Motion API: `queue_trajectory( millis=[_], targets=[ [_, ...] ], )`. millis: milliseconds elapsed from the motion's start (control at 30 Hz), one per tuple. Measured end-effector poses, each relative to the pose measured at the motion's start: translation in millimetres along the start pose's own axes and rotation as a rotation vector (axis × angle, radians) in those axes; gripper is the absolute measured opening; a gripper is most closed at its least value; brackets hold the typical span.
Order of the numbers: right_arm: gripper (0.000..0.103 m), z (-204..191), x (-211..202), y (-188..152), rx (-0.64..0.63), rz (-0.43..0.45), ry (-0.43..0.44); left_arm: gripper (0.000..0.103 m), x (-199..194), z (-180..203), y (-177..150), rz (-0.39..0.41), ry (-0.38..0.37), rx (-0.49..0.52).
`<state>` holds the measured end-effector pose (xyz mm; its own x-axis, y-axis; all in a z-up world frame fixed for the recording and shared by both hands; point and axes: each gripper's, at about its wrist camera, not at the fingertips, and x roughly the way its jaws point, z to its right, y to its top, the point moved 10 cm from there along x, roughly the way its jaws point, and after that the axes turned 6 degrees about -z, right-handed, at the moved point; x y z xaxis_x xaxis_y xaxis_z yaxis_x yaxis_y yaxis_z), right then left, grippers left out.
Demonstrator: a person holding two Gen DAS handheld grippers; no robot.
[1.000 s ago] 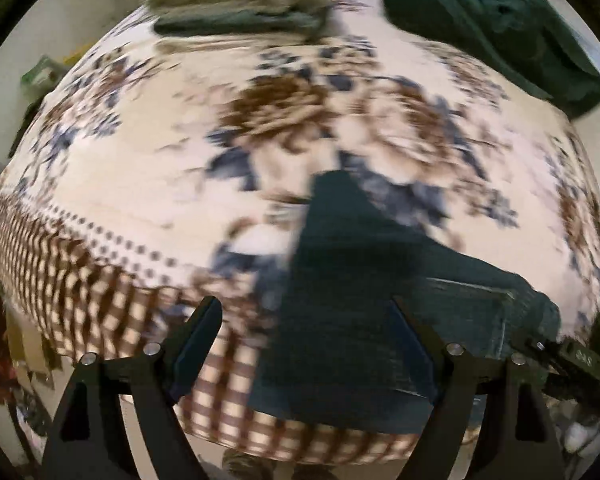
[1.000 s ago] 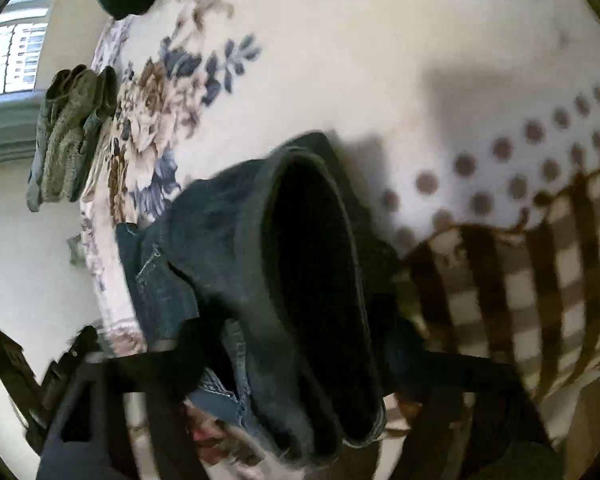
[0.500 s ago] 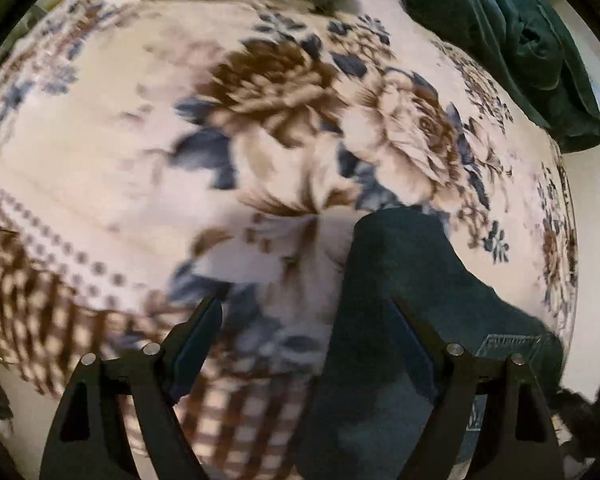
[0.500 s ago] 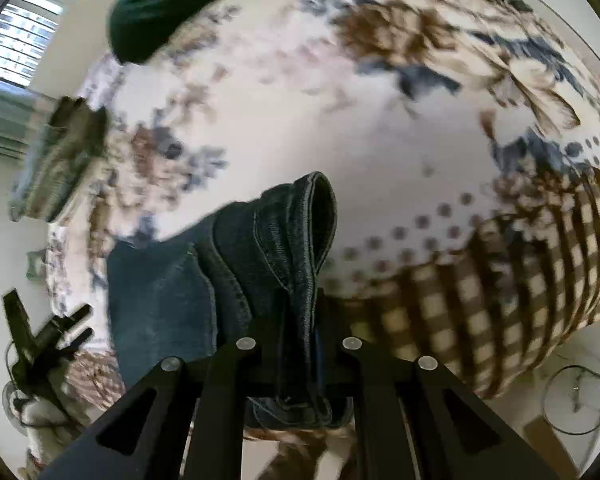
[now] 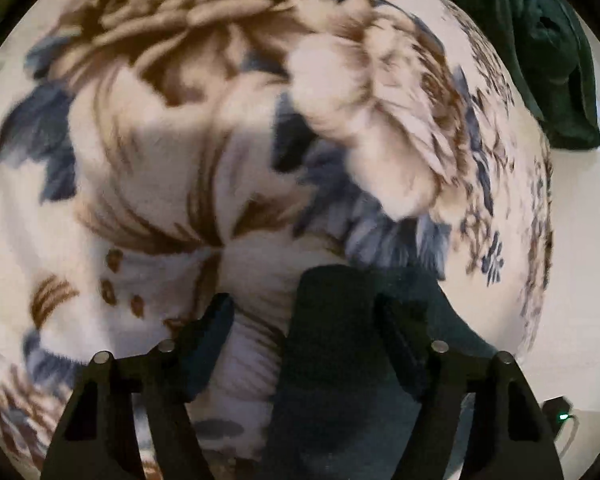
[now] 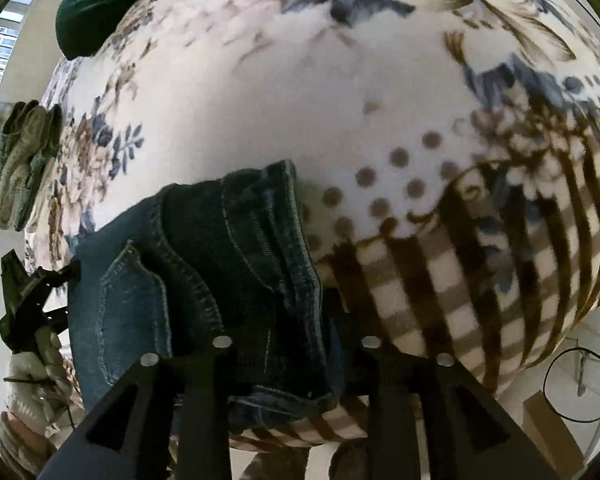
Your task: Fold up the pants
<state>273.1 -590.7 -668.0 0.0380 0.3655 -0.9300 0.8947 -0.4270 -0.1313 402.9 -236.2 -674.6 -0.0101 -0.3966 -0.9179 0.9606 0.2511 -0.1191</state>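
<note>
While both grippers point steeply down over the bed, the dark denim pants (image 6: 204, 280) lie folded near the bed's front edge, partly on the checked border of the floral blanket (image 6: 300, 100), w/ a back pocket showing on the left part of the bundle in the right wrist view

Right gripper (image 6: 296, 312) sits over the thick folded edge of the denim; its jaws have just been opening and now stand partly apart, w/ the bunched seams and hem between them. Whether the pads press the cloth I can't tell, since the fingertips are hidden behind the fabric

Left gripper (image 5: 304, 316) hovers low over the other end of the pants (image 5: 340, 360). Its jaws are spread wide but have just been closing a bit; the dark cloth edge lies between the fingers, closer to the right-hand one, and the left-hand finger (image 5: 210, 332) is over bare blanket (image 5: 180, 160), not touching the denim as far as I can see. View is blurred, so fine contact is hard to judge

Further back on the bed: a dark green garment (image 5: 540, 40) lies crumpled at the far corner, and a stack of folded grey-green clothes (image 6: 20, 164) sits at the far edge, well apart from the jeans. At the left rim of the right wrist view, a gloved hand (image 6: 36, 368) holds the other tool
</note>
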Motion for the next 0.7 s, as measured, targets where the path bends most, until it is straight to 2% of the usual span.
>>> queue_trajectory(
  millis=[33,100,167,233,267,300,433,533,567,600,633,700],
  targets=[
    [0.043,0,2,0,0.003,-0.006,-0.006,0.07,-4,0,0,0.0,-0.007,-0.004],
    [0.067,4,-5,0,0.048,0.002,0.012,0.07,-12,4,-2,-0.004,-0.01,0.007],
    [0.078,9,-22,-6,0.095,0.032,0.067,0.07,-25,9,-11,-0.009,-0.027,0.023],
    [0.078,9,-41,-20,0.147,0.069,0.15,0.081,-37,13,-20,0.015,-0.051,0.044],
    [0.078,8,-46,-28,0.161,0.074,0.185,0.09,-45,16,-30,0.023,-0.075,0.06],
    [0.078,4,-47,-42,0.183,0.062,0.233,0.095,-49,18,-37,0.028,-0.088,0.065],
    [0.078,-27,-13,-84,0.27,-0.064,0.475,0.097,-45,22,-72,-0.007,-0.136,0.064],
    [0.078,-45,27,-94,0.326,-0.115,0.573,0.097,-28,21,-89,-0.05,-0.128,0.049],
    [0.077,-48,36,-93,0.351,-0.112,0.607,0.097,-24,19,-92,-0.059,-0.124,0.048],
    [0.064,-52,43,-88,0.372,-0.085,0.651,0.097,-19,17,-96,-0.069,-0.117,0.045],
    [0.059,-56,50,-82,0.373,-0.054,0.674,0.097,-16,15,-99,-0.075,-0.11,0.04],
    [0.054,-58,61,-77,0.393,-0.023,0.663,0.097,-9,11,-103,-0.086,-0.102,0.034]
  ],
)
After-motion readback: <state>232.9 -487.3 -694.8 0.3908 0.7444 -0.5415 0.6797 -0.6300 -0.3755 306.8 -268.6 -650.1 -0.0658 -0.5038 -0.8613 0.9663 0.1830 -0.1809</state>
